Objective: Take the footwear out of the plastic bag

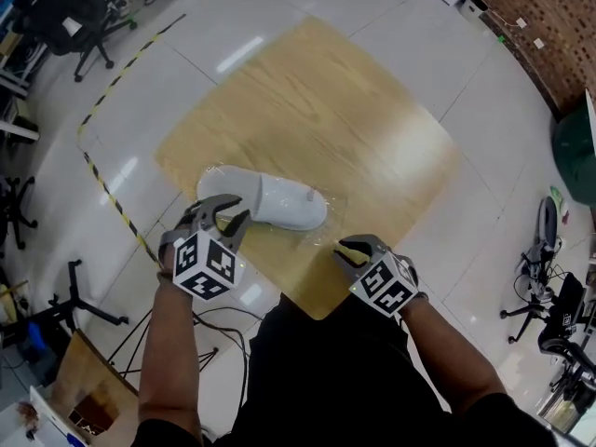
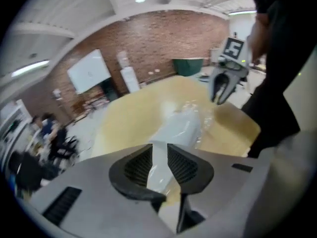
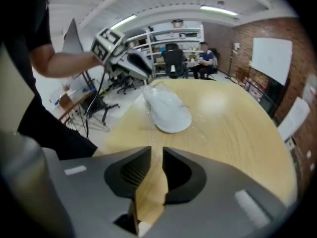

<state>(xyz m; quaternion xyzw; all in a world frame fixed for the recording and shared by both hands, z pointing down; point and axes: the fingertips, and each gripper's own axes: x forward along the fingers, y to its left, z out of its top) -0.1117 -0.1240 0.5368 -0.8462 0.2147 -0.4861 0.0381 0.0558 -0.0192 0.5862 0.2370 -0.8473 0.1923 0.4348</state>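
Currently white closed-toe shoe (image 1: 270, 201) lies inside clear crinkled plastic bag (image 1: 326, 234) on light wooden table (image 1: 326, 110). Left gripper (image 1: 237, 210) at the shoe's near-left end, jaws apart, gripping nothing. Right gripper (image 1: 346, 251) beside the bag's edge, jaws slightly apart, empty.

Light-wood table (image 1: 372, 110) on glossy pale tiled floor (image 1: 484, 91); yellow-black hazard tape (image 1: 107, 194) along its left, office chairs (image 1: 79, 17) top left, whiteboard (image 2: 89, 72) on brick wall (image 1: 549, 26).
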